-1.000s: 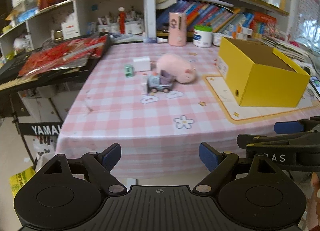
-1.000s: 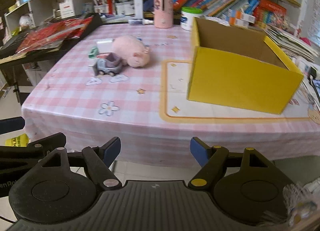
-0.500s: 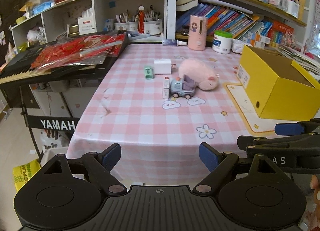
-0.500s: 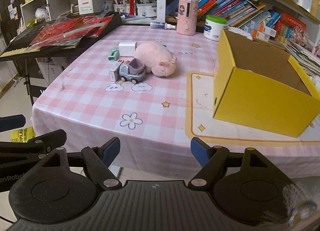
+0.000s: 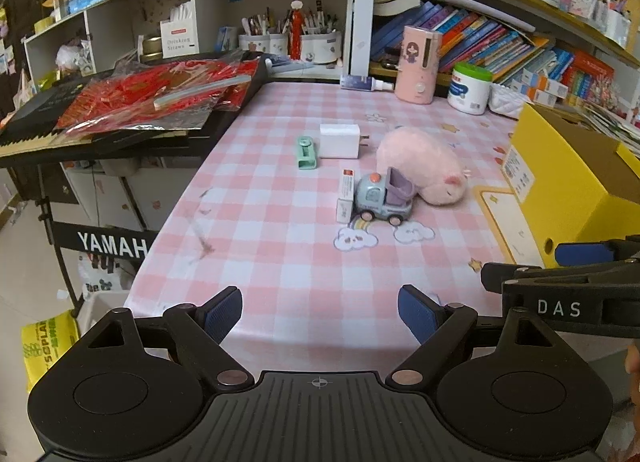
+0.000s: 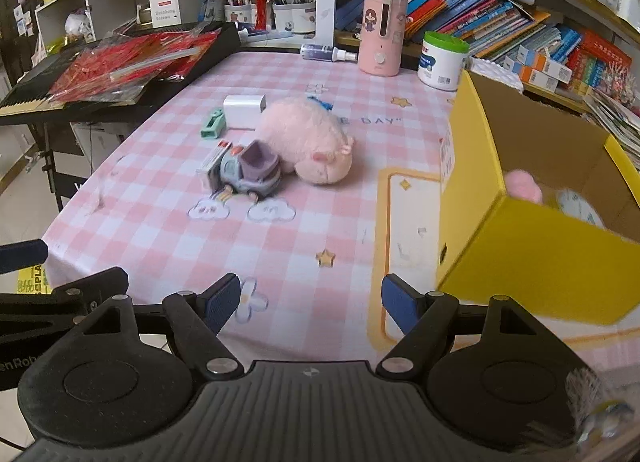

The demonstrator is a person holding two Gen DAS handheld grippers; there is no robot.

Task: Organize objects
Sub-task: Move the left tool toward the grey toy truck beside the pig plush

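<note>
A pink plush pig (image 5: 422, 164) (image 6: 306, 148) lies mid-table on the pink checked cloth. Against it stands a small blue-grey toy truck (image 5: 380, 198) (image 6: 248, 172), with a little white-and-red box (image 5: 346, 194) (image 6: 214, 158) beside it. Behind them lie a white charger (image 5: 339, 141) (image 6: 244, 105) and a mint-green clip (image 5: 307, 152) (image 6: 213, 124). An open yellow box (image 5: 572, 178) (image 6: 532, 222) at the right holds a pink item and a round white one. My left gripper (image 5: 320, 312) and right gripper (image 6: 310, 304) both hang open and empty over the table's near edge.
A black keyboard (image 5: 120, 130) covered with red packets stands left of the table. A pink dispenser (image 5: 418, 64), a green-lidded white tub (image 5: 470, 88) and a spray bottle (image 5: 366, 82) line the back edge below crowded shelves of books. The right gripper's arm (image 5: 560, 290) reaches in beside the left one.
Both grippers have moved forward toward the table, so the toys and yellow box look nearer. The inside of the box has come into the right wrist view. Jaws unchanged.
</note>
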